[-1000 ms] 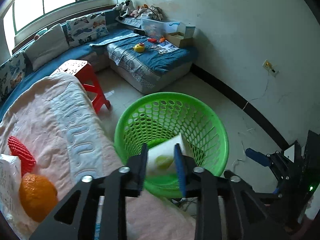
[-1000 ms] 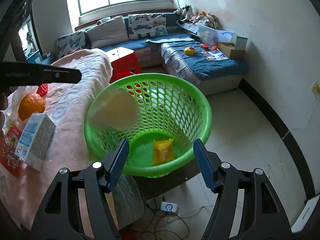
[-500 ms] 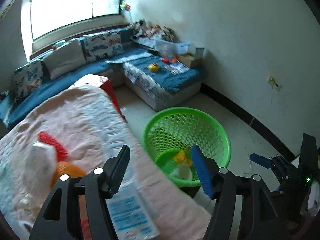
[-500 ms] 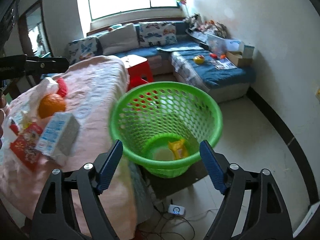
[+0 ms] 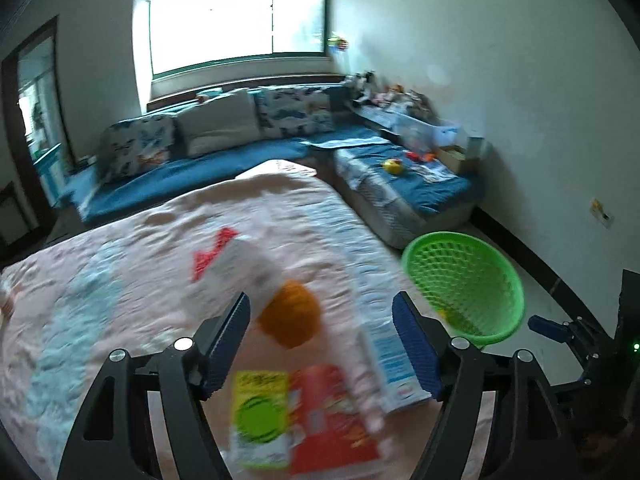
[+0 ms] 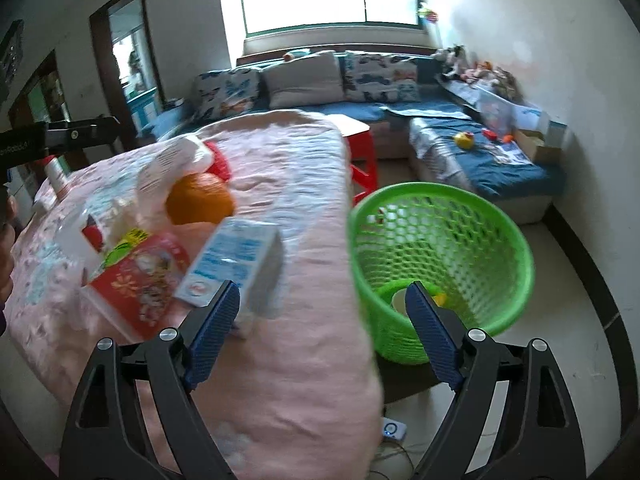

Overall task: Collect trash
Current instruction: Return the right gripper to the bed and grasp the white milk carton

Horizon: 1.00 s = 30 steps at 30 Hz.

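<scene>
Both grippers (jaws opening, empty) swung off basket.

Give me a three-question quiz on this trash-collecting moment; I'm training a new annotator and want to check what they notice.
1. True or false: the left tool is clamped on the orange.
2. Where does the green basket stand? A) on the pink blanket B) on the floor beside the table C) on the sofa
3. Fill in: the blue-and-white carton lies on the ____ blanket.

Key:
1. False. Its jaws have just been opening and stand wide with nothing gripped; the orange lies beyond them.
2. B.
3. Pink.
</scene>
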Motion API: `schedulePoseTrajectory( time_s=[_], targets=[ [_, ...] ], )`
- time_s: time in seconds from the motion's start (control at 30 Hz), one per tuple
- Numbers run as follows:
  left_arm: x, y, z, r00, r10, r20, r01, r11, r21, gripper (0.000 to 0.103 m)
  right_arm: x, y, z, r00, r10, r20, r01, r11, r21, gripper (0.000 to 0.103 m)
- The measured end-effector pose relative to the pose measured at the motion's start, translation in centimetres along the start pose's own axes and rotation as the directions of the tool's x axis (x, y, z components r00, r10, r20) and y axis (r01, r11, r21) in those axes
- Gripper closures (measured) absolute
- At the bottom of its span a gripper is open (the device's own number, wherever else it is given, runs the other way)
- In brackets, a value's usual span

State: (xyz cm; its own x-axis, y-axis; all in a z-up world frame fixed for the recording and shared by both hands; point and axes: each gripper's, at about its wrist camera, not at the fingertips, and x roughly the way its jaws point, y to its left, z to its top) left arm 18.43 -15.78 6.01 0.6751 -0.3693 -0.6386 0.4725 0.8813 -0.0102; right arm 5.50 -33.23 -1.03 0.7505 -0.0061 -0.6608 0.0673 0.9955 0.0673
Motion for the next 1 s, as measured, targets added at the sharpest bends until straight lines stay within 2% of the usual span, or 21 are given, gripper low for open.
schedulePoseTrajectory(
  time_s=[0.3,0.47,0.8,1.0],
  targets=[
    [-2.1,5.4,-4.0,0.998,0.064,-0.023,-0.065,0.995,-0.078,0.029,2.4,4.5,0.9,0.998,0.049,-0.049,-0.051,0.998,-0.031,0.018],
    [-3.3,7.9,-6.0,0.997,0.074,-0.022,-0.076,0.988,-0.133,0.029,4.8,5.4,1.5,0.992,0.065,-0.108,-0.064,0.998,0.013,0.018],
    [-4.6,9.8,-7.5,0.996,0.086,-0.016,-0.088,0.981,-0.173,0.029,8.2,6.0,2.5,0.98,0.065,-0.187,-0.047,0.994,0.098,0.018],
    [-4.6,9.7,-7.9,0.998,0.063,-0.028,-0.067,0.981,-0.182,0.029,10.3,5.8,2.9,0.971,0.055,-0.234,-0.027,0.992,0.121,0.02]
  ],
)
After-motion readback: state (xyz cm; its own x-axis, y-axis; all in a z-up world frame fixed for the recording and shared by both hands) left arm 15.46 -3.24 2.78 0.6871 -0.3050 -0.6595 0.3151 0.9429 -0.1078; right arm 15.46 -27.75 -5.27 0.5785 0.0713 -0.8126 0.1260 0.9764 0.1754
